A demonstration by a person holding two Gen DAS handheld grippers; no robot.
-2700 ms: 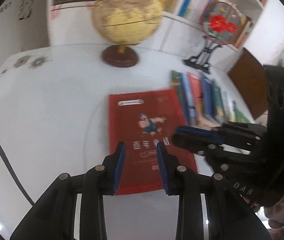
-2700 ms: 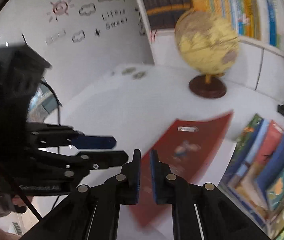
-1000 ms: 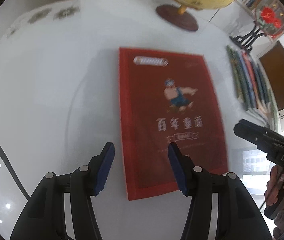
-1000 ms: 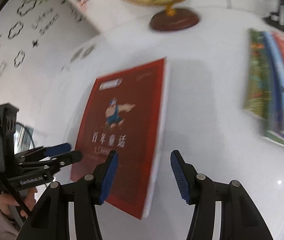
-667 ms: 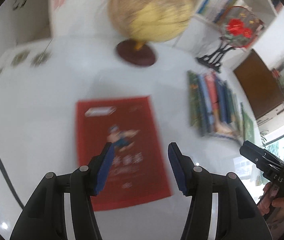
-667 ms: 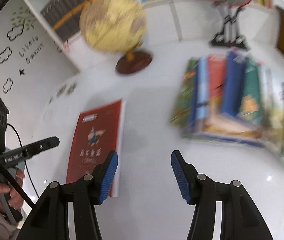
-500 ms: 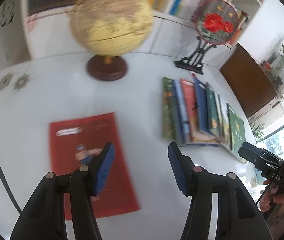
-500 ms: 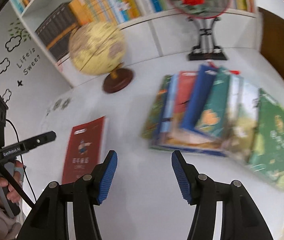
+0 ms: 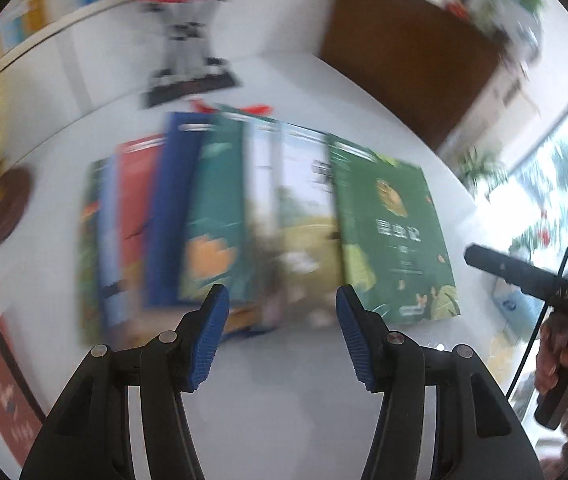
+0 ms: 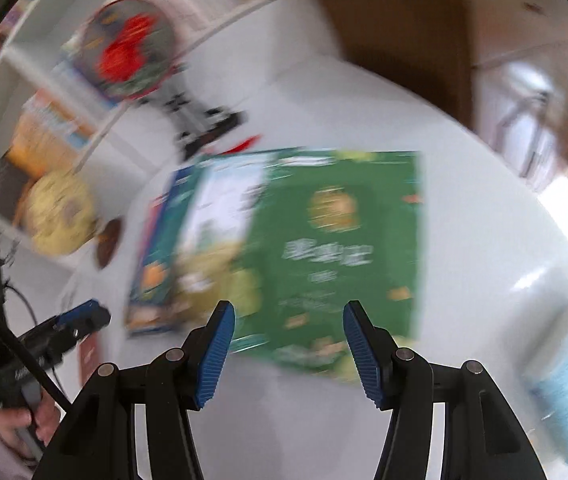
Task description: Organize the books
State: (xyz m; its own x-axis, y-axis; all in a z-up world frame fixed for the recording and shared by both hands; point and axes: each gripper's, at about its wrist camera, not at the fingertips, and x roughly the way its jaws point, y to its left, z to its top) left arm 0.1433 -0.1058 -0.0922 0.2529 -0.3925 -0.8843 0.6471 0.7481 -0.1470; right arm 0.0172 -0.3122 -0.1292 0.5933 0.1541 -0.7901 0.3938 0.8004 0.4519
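A fanned row of several books (image 9: 212, 216) lies flat on the white table (image 9: 284, 408), blurred by motion. The green book (image 9: 395, 236) lies on top at the row's right end, seen larger in the right wrist view as the green book (image 10: 339, 248). The red book (image 9: 4, 396) lies apart at the lower left edge. My left gripper (image 9: 282, 334) hangs open above the row's near edge with nothing between its fingers. My right gripper (image 10: 287, 340) is open too, over the green book's near edge, holding nothing.
A globe (image 10: 60, 216) on a dark round base (image 9: 6, 210) stands at the table's left. A round red-flower ornament (image 10: 132, 56) on a black stand (image 9: 188, 72) sits behind the books. A brown cabinet (image 9: 403, 68) and bookshelves (image 10: 44, 120) lie beyond. A person's hand (image 9: 563, 364) holds the other gripper.
Both grippers have swung right, away from the red book and over the fanned row of books. Both stayed open and empty. The red book stays where it lay.
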